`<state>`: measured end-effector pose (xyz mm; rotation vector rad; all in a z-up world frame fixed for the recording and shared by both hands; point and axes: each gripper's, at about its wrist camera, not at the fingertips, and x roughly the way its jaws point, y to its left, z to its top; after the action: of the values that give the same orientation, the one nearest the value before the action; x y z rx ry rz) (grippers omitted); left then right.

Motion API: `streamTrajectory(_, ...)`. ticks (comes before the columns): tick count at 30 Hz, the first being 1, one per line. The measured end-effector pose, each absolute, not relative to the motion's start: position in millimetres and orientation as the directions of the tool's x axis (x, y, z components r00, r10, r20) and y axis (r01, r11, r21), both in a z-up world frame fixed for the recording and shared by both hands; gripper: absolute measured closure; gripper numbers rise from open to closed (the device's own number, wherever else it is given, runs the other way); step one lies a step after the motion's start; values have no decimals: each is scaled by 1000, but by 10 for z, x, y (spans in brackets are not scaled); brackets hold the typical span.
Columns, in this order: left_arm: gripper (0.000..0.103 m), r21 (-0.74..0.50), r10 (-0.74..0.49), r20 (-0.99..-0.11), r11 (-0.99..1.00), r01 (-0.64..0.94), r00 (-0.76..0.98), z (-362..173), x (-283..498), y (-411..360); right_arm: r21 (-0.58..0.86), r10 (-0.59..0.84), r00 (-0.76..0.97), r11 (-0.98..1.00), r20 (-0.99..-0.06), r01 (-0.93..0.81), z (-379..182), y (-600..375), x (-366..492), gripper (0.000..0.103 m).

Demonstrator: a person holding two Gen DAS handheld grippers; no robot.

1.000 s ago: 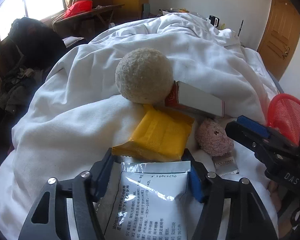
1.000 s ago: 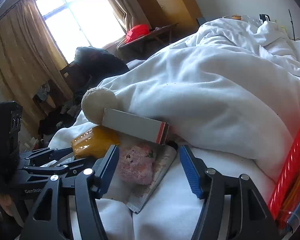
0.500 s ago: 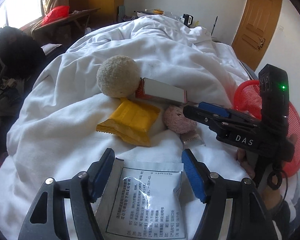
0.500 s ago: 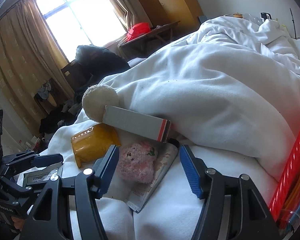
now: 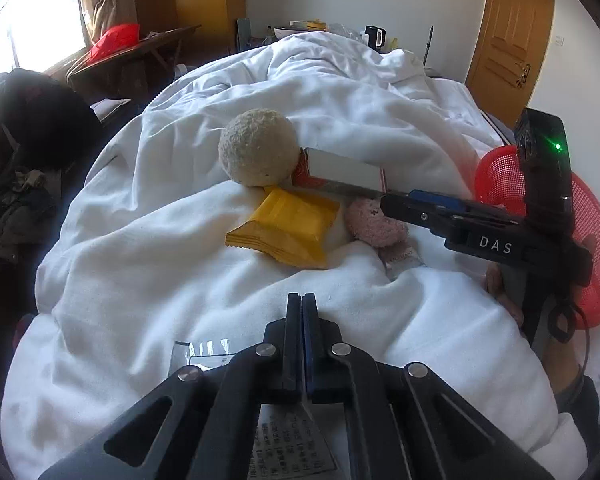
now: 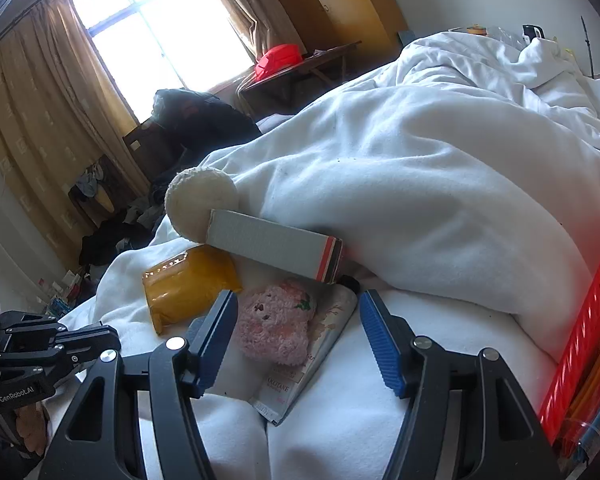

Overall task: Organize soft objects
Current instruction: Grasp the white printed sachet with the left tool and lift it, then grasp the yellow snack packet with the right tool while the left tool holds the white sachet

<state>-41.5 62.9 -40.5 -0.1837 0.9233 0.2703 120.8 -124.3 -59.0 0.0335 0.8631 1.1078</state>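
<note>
Left gripper: jaws clenched flat together, low over the white duvet. A silver sachet with printed text lies under the gripper body. Can't tell whether an edge of it is pinched or the jaws are closed on nothing.

Cream ball: fuzzy, sits on the bed, touching the end of the grey carton on its right.

Yellow packet: sealed, puffy, just in front of the ball, flat on the duvet.

Pink plush: small bear shape, lying on a cosmetic tube, just below the carton.

Right gripper: jaws released wide, one either side of the plush, not touching it yet. Looks like the next pick.

Red basket: far right at the bed edge, behind the right gripper; likely the drop target, judging by the task.

Risk 1: the tube sits directly under the plush and between the jaws. Closing low could grab both and drag the tube along.

Risk 2: plush is squashy. A shallow pinch on the fur could slip on the lift.

Risk 3: duvet is loose. Jaws dipping too deep could bite fabric and tug the whole cluster, rolling the ball off.

Risk 4: if the sachet isn't actually held, the left side lifts empty.
</note>
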Motion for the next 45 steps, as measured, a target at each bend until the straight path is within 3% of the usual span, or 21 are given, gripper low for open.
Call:
streamTrajectory(6, 99, -106, 99, -787, 951, -292, 608, -363, -405, 693, 428, 790, 164, 480, -591, -766, -587, -1243, 1209, 40)
streamTrajectory(7, 79, -116, 96, -775, 950, -291, 625, -309, -436, 695, 428, 790, 164, 480, -591, -766, -587, -1242, 1210, 40)
streamTrajectory(8, 39, -118, 97, -766, 950, -288, 635, -248, -466, 691, 428, 790, 164, 480, -591, -765, -588, -1243, 1210, 40)
streamTrajectory(9, 24, -108, 103, -763, 953, -283, 638, -192, -493, 663, 432, 790, 161, 480, -592, -764, -587, -1242, 1210, 40)
streamTrajectory(10, 18, -83, 115, -763, 958, -273, 636, -141, -535, 632, 432, 790, 161, 480, -592, -764, -587, -1243, 1210, 40)
streamTrajectory(15, 23, 50, 203, -746, 967, -250, 635, -54, -778, 480, 432, 789, 160, 480, -593, -764, -588, -1243, 1202, 40)
streamTrajectory(17, 39, 132, 268, -747, 956, -260, 608, -135, -851, 449, 433, 789, 159, 479, -593, -764, -588, -1243, 1199, 40)
streamTrajectory(19, 45, 203, 333, -760, 938, -283, 559, -267, -849, 482, 431, 788, 160, 480, -594, -764, -587, -1243, 1204, 40)
streamTrajectory(21, 57, 226, 347, -778, 932, -282, 523, -404, -812, 544, 432, 789, 160, 480, -593, -763, -587, -1244, 1204, 40)
streamTrajectory(23, 75, 210, 334, -789, 935, -284, 516, -471, -776, 595, 433, 789, 159, 479, -593, -763, -586, -1243, 1207, 40)
streamTrajectory(25, 82, 214, 337, -786, 935, -283, 519, -479, -784, 583, 433, 789, 160, 479, -593, -764, -584, -1244, 1206, 40)
streamTrajectory(30, 84, 180, 320, -772, 939, -293, 549, -391, -811, 627, 433, 789, 158, 479, -594, -763, -590, -1245, 1205, 40)
streamTrajectory(34, 95, 145, 318, -741, 936, -322, 592, -305, -813, 678, 433, 789, 158, 479, -594, -763, -588, -1246, 1207, 40)
streamTrajectory(38, 97, 82, 325, -685, 923, -375, 652, -172, -877, 720, 413, 784, 184, 493, -593, -766, -559, -1256, 1171, 40)
streamTrajectory(43, 97, -29, 274, -630, 927, -374, 727, 2, -995, 715, 354, 845, 189, 398, -500, -846, -161, -1357, 836, 40)
streamTrajectory(45, 97, -71, 260, -616, 922, -381, 743, 42, -1029, 728, 321, 855, 160, 350, -493, -880, -41, -1295, 665, 32)
